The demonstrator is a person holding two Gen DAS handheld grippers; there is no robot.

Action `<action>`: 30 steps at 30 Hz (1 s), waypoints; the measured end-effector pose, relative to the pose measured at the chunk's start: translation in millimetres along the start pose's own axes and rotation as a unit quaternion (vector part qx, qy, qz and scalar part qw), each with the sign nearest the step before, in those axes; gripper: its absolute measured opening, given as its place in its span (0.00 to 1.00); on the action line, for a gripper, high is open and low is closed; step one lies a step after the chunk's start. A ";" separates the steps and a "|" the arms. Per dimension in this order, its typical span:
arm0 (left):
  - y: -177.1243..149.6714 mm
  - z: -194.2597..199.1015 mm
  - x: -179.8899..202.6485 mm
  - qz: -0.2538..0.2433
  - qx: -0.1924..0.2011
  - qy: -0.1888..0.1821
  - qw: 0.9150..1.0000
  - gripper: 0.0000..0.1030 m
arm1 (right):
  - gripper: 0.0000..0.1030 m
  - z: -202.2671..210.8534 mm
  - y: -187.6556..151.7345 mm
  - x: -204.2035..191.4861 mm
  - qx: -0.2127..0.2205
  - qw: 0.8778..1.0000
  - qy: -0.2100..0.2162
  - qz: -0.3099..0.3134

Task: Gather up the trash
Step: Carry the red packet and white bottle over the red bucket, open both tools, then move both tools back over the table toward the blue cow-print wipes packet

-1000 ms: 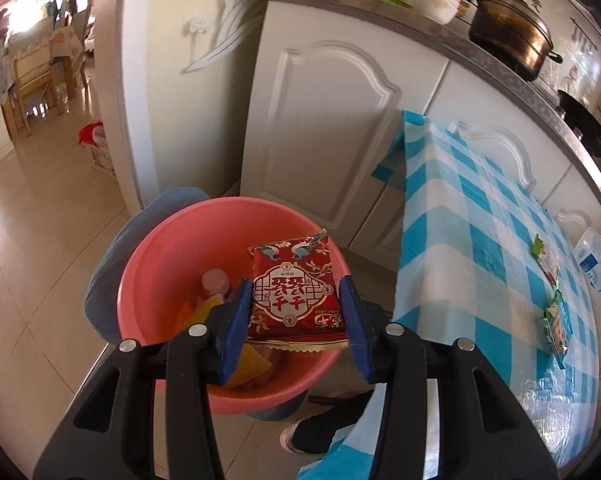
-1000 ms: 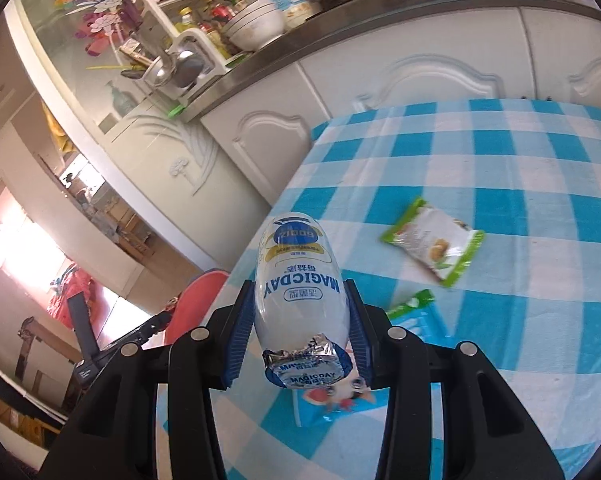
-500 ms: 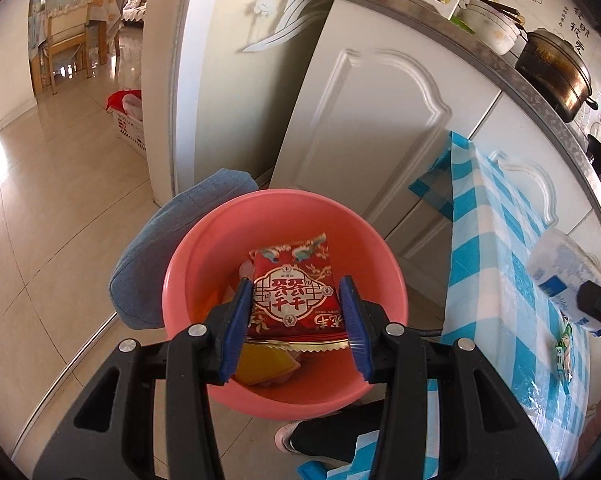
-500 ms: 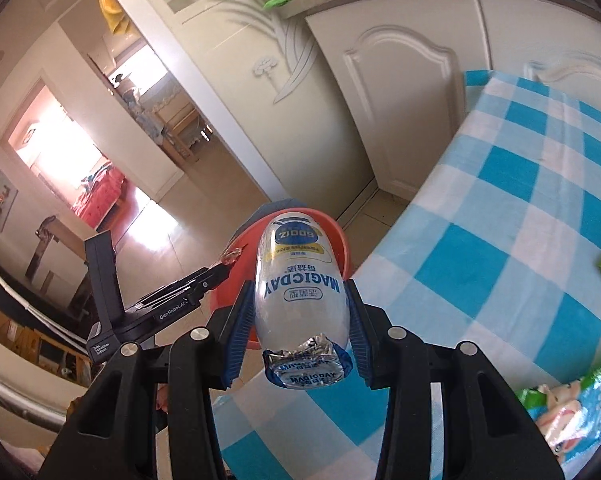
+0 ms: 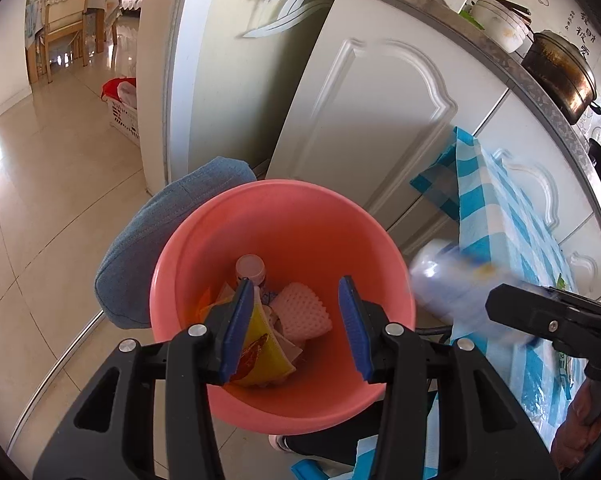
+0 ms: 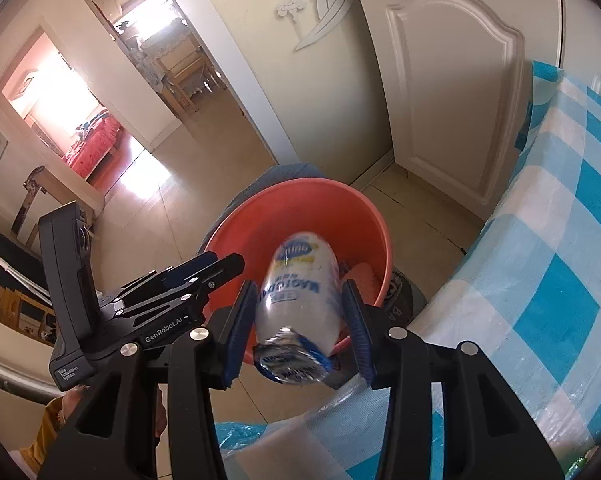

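A pink bucket [image 5: 284,216] stands on the floor beside the table and holds trash: a yellow wrapper [image 5: 260,354], a pink foam piece [image 5: 304,312] and a small bottle [image 5: 250,268]. My left gripper [image 5: 296,326] is open and empty over the bucket's mouth. My right gripper [image 6: 300,330] holds a white and blue MAGICDAY snack bag [image 6: 300,300] over the bucket's rim [image 6: 380,224]. The bag looks blurred and tilted between the jaws, with gaps at its sides. The bag also shows blurred in the left wrist view [image 5: 452,284].
White cabinet doors [image 5: 380,120] stand behind the bucket. A table with a blue checked cloth [image 6: 540,280] is on the right, with small green wrappers [image 5: 562,280] on it. A blue denim cushion [image 5: 156,248] lies under the bucket. Tiled floor [image 5: 40,200] extends left.
The red snack packet has left my left gripper, which has opened over the bucket. My right gripper has swung left with the white bag until it is over the bucket.
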State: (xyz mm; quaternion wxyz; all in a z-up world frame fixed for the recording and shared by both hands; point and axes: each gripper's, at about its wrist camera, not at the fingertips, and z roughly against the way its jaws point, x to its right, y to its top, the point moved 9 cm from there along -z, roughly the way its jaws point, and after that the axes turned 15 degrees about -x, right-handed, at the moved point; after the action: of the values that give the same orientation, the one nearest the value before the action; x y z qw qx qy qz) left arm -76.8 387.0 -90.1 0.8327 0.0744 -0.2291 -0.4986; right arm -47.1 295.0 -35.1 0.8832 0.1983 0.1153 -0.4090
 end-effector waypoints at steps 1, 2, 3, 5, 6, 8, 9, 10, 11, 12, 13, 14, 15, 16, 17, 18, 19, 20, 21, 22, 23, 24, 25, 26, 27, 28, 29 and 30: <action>-0.2 -0.4 -1.7 0.002 -0.001 0.001 1.000 0.47 | 0.57 -1.7 0.0 -1.0 0.001 1.000 -0.003 0.000; -0.5 -0.4 -3.9 0.004 -0.001 0.001 1.000 0.50 | 0.67 -2.0 0.9 -1.0 0.005 1.000 -0.008 -0.001; -1.0 0.0 -6.0 0.007 -0.001 0.001 1.000 0.56 | 0.69 -1.1 1.1 -0.9 0.012 1.000 -0.012 -0.003; -1.4 2.2 -10.3 0.013 0.005 0.007 1.000 0.69 | 0.74 3.1 1.3 0.9 0.022 1.000 -0.010 -0.004; -1.4 3.5 -11.7 0.014 0.008 0.007 1.000 0.72 | 0.77 5.9 0.1 1.0 0.028 1.000 -0.014 -0.006; -1.9 5.3 -13.1 0.014 0.010 0.006 1.000 0.76 | 0.82 12.4 -2.7 3.2 0.038 0.999 -0.021 -0.005; -2.2 6.3 -13.4 0.014 0.012 0.007 1.000 0.78 | 0.83 16.4 -4.8 3.7 0.044 0.999 -0.025 -0.002; -2.2 7.6 -14.1 0.014 0.016 0.008 1.000 0.80 | 0.86 20.7 -6.9 4.1 0.052 0.998 -0.034 0.000; -2.6 9.0 -14.9 0.015 0.021 0.010 1.000 0.81 | 0.87 26.1 -10.5 5.4 0.059 0.997 -0.042 0.001; -2.8 10.1 -16.0 0.019 0.025 0.012 0.999 0.83 | 0.87 30.6 -14.7 6.1 0.065 0.997 -0.049 0.005; -3.0 10.8 -17.0 0.021 0.028 0.011 0.999 0.85 | 0.87 34.8 -18.9 6.1 0.070 0.996 -0.056 0.011; -3.7 11.4 -18.0 0.026 0.032 0.006 0.999 0.85 | 0.87 40.1 -24.2 7.0 0.076 0.995 -0.067 0.018; -4.0 12.2 -19.8 0.031 0.035 0.000 0.999 0.85 | 0.88 46.0 -29.9 8.7 0.084 0.993 -0.078 0.024; -5.0 13.4 -20.5 0.040 0.041 -0.014 0.998 0.85 | 0.88 50.7 -35.1 10.2 0.092 0.992 -0.087 0.028; -5.3 14.4 -21.4 0.045 0.045 -0.024 0.998 0.85 | 0.88 56.5 -41.9 11.3 0.100 0.990 -0.091 0.031; -6.5 15.9 -22.2 0.050 0.050 -0.030 0.997 0.85 | 0.89 61.5 -48.6 12.8 0.107 0.990 -0.089 0.032; -7.6 18.3 -22.0 0.052 0.058 -0.032 0.996 0.85 | 0.90 66.3 -55.3 16.1 0.112 0.990 -0.084 0.031; -8.3 21.0 -20.6 0.048 0.064 -0.028 0.996 0.86 | 0.91 70.7 -61.1 19.1 0.118 0.989 -0.081 0.027; -8.8 23.9 -18.3 0.041 0.070 -0.025 0.996 0.86 | 0.92 75.2 -66.3 22.0 0.124 0.989 -0.075 0.024; -8.9 26.6 -15.4 0.033 0.074 -0.023 0.996 0.86 | 0.94 80.5 -71.9 26.0 0.133 0.988 -0.071 0.020; -10.1 30.5 -10.5 0.023 0.078 -0.026 0.996 0.86 | 0.95 85.6 -76.4 30.3 0.142 0.987 -0.072 0.015; -11.7 34.2 -5.8 0.018 0.081 -0.031 0.996 0.87 | 0.95 91.6 -81.8 34.9 0.151 0.986 -0.076 0.009; -13.5 37.6 -1.0 0.013 0.081 -0.038 0.996 0.88 | 0.95 97.8 -87.3 37.8 0.160 0.984 -0.078 0.004; -15.3 40.8 3.6 0.009 0.080 -0.045 0.996 0.88 | 0.95 103.7 -90.3 40.4 0.168 0.982 -0.082 0.001; -17.3 44.1 8.1 0.003 0.079 -0.050 0.996 0.88 | 0.95 108.8 -95.3 44.7 0.174 0.981 -0.089 -0.005; -19.0 48.8 14.5 -0.004 0.082 -0.054 0.995 0.89 | 0.95 113.7 -101.7 48.7 0.178 0.979 -0.098 -0.011; -20.6 53.3 20.4 -0.010 0.085 -0.059 0.995 0.89 | 0.95 118.5 -107.8 52.7 0.182 0.978 -0.103 -0.018; -22.7 57.0 26.3 -0.016 0.088 -0.064 0.994 0.89 | 0.95 123.3 -115.0 55.8 0.187 0.977 -0.104 -0.024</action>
State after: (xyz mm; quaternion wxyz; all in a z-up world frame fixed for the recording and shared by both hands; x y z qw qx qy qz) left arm -110.4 359.1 -39.6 0.7982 0.1184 -0.3238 -0.4939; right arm -94.7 134.9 25.3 0.8276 0.3133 -0.0510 -0.4629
